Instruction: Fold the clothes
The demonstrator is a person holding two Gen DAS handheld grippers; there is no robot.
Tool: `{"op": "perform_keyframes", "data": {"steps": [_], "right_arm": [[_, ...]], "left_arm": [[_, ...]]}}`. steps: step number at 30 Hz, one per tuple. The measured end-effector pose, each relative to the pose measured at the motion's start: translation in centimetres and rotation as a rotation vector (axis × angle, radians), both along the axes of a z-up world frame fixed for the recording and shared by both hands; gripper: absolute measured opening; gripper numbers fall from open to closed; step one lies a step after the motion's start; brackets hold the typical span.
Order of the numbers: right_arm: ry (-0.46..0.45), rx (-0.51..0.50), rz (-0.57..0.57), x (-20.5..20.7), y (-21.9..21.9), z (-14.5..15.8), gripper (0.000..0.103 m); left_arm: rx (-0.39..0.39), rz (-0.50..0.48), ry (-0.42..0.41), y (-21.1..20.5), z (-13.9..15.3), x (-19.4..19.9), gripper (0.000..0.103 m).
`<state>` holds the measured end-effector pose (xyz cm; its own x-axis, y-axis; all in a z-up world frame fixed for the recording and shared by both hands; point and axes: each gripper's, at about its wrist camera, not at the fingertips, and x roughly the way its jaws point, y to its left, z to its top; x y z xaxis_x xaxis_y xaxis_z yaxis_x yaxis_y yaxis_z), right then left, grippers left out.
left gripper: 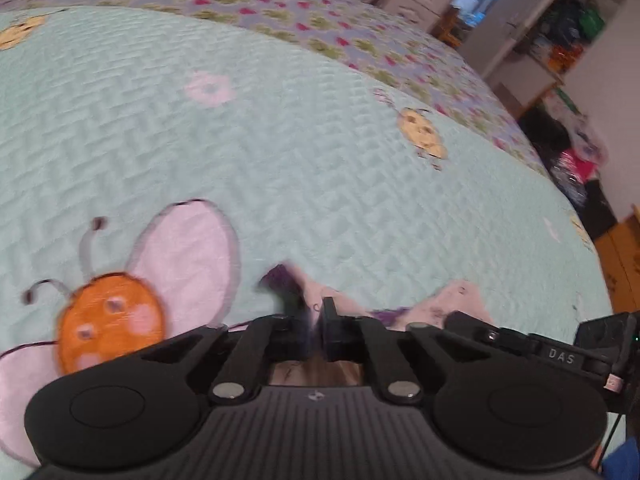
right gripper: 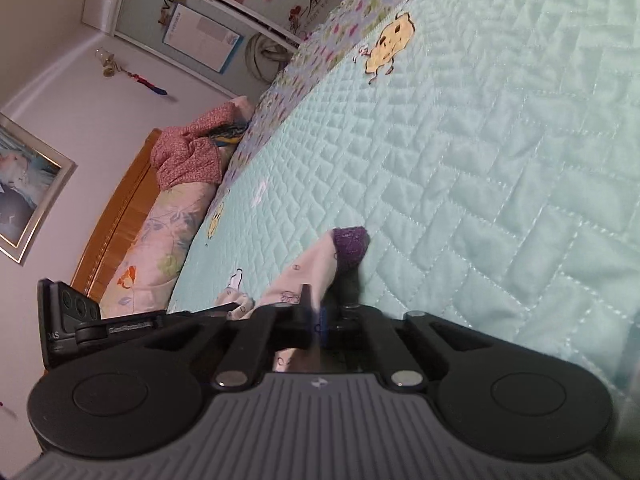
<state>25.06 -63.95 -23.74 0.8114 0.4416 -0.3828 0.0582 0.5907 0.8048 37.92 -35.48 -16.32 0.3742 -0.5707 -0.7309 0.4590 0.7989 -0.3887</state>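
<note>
I see my left gripper tilted down and my right gripper lower and flatter, each pinched tight on the pink garment. The garment lies near me on the green quilt, its purple cuff pointing away.

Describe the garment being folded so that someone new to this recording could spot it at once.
Start from the mint-green quilted bedspread with its cartoon insects. Near its close edge, right at the right claw, lies a small pale pink printed garment. Its dark purple cuff sets it apart from the bedspread's sewn-on pink shapes.
</note>
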Motion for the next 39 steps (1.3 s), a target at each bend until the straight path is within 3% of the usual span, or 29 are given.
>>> {"op": "perform_keyframes", "data": {"steps": [2,5,6,7,9,10,11,12,13,15,17,19,21,23,26,28,32,35,37,39], "right_arm": [[-0.083,-0.119,-0.057,-1.5,0.7,1.7,0.001],[-0.204,-0.476,-0.134,-3.8,2.6,5.6,0.001],[-0.223,-0.580,-0.121,-3.9,3.4,6.1,0.001],[-0.204,-0.621,-0.092,-3.3,3.9,5.8,0.001],[-0.106,-0.690,-0.061,-1.7,4.7,4.2,0.002],[-0.048,-0.684,-0.030,-0.8,4.7,3.6,0.005],[-0.051,-0.662,-0.008,-0.7,4.5,3.7,0.011],[-0.068,-0.629,-0.004,-0.9,4.0,3.7,0.027],[-0.082,-0.595,-0.002,-1.1,3.5,3.7,0.034],[-0.090,-0.518,-0.040,-1.6,2.3,3.6,0.041],[-0.098,-0.424,-0.101,-2.4,0.8,3.5,0.056],[-0.102,-0.315,-0.167,-3.0,-0.5,3.2,0.057],[-0.111,-0.222,-0.228,-4.0,-1.5,2.7,0.057],[-0.123,-0.146,-0.282,-4.9,-2.2,2.3,0.057],[-0.136,-0.127,-0.313,-5.6,-2.4,1.9,0.057],[-0.133,-0.133,-0.313,-5.5,-2.4,1.9,0.057],[-0.133,-0.151,-0.300,-5.3,-2.2,2.0,0.058],[-0.133,-0.156,-0.292,-5.3,-2.1,2.0,0.058],[-0.133,-0.154,-0.293,-5.2,-2.1,2.0,0.058],[-0.134,-0.153,-0.295,-5.2,-2.1,2.0,0.058]], "left_arm": [[-0.013,-0.029,-0.128,-0.9,1.2,-1.1,0.003],[-0.080,-0.055,-0.239,-1.5,2.9,-1.5,0.003],[-0.061,-0.062,-0.249,-1.9,2.8,-1.2,0.003],[-0.009,-0.062,-0.248,-2.5,2.1,-0.8,0.004],[0.098,-0.082,-0.206,-3.7,-0.2,0.2,0.004],[0.116,-0.081,-0.191,-3.8,-1.0,0.4,0.007],[0.096,-0.065,-0.205,-3.4,-1.1,0.3,0.008],[0.075,-0.046,-0.209,-3.1,-1.1,0.3,0.011],[0.053,-0.020,-0.191,-2.7,-1.0,0.5,0.011],[0.032,0.048,-0.201,-1.7,-0.3,0.5,0.029],[0.047,0.119,-0.280,-0.7,1.1,-0.4,0.037],[0.025,0.171,-0.324,1.3,2.5,-1.7,0.050],[-0.026,0.115,-0.320,2.4,3.4,-3.2,0.051],[-0.006,-0.014,-0.352,2.0,3.7,-5.2,0.051],[0.054,-0.165,-0.413,0.0,3.5,-7.1,0.051],[0.106,-0.216,-0.442,-1.1,3.0,-7.4,0.050],[0.163,-0.295,-0.381,-2.0,1.5,-6.7,0.048],[0.200,-0.340,-0.386,-2.0,0.9,-7.2,0.038],[0.209,-0.357,-0.403,-1.9,1.0,-7.7,0.021],[0.218,-0.361,-0.421,-2.0,1.0,-8.1,0.017]]}}
